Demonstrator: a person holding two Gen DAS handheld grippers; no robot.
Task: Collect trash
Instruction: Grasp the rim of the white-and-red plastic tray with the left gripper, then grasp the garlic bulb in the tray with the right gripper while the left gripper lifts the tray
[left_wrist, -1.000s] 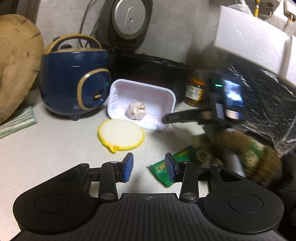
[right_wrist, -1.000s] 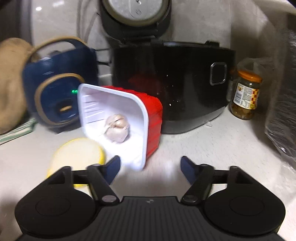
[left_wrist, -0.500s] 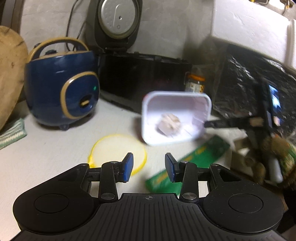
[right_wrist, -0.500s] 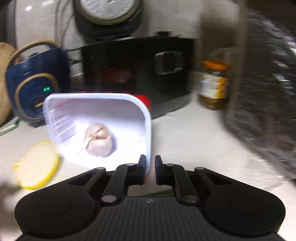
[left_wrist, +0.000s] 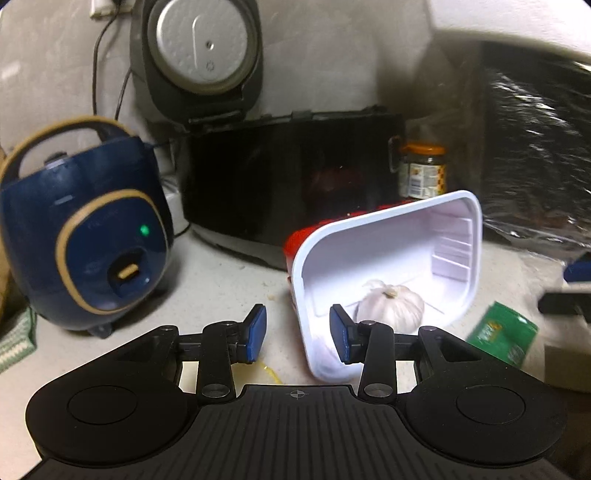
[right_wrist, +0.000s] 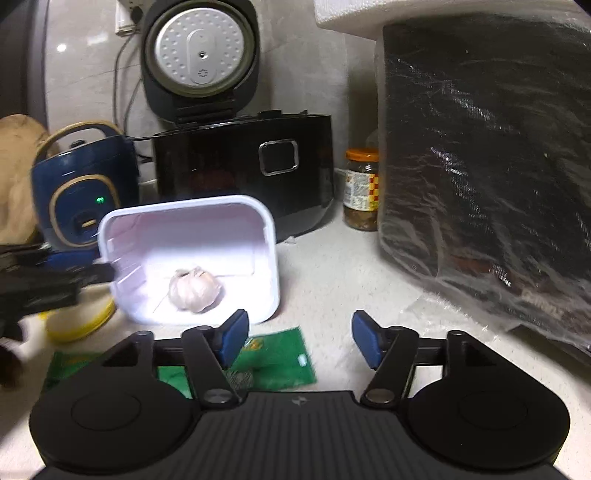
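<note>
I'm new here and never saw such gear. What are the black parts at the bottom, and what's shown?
There is no robot: a person holds a two-finger tool in each hand, each with a camera looking along its fingers. One picture looks from the left tool, the other from the right tool. On the counter lie a tipped white tub with a garlic bulb inside, a green packet, a yellow lid, a blue cooker, a black cooker and a jar. The tub's rim sits between the left tool's open jaws, unsqueezed. The right tool's jaws are opening, with nothing between them.
</note>
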